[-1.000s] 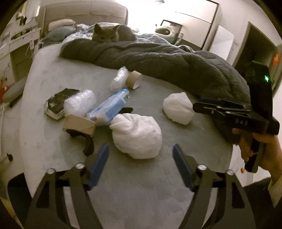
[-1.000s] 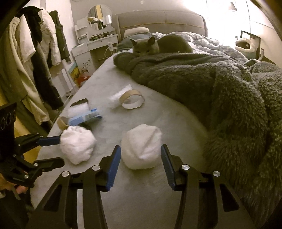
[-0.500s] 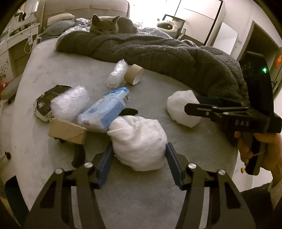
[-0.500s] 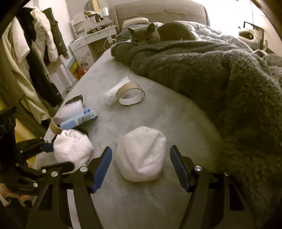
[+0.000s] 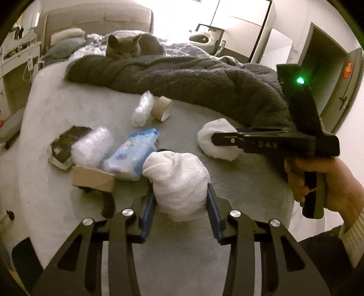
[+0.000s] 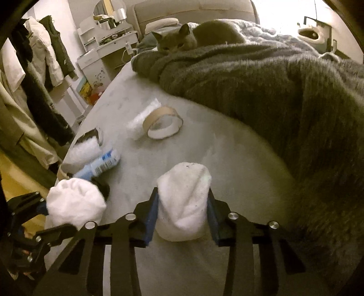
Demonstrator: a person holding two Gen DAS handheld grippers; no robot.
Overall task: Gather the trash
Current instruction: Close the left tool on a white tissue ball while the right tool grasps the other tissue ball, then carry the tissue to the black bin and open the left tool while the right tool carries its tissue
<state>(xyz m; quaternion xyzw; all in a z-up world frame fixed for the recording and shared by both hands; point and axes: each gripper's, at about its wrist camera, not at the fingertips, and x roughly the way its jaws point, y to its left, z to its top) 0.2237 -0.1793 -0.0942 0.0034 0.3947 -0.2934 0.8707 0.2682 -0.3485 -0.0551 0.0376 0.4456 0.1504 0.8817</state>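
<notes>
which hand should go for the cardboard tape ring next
Neither is free: the left gripper and right gripper have each just closed on a white wad. Once emptied, right; the tape ring lies straight ahead of it.

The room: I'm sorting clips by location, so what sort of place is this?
A bedroom, most likely: a bed with a padded headboard, a rumpled grey blanket, and clothes hanging beside it.

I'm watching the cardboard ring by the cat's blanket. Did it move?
No. The cardboard ring lies beside the crinkled plastic wrap, below the grey blanket, as before.
</notes>
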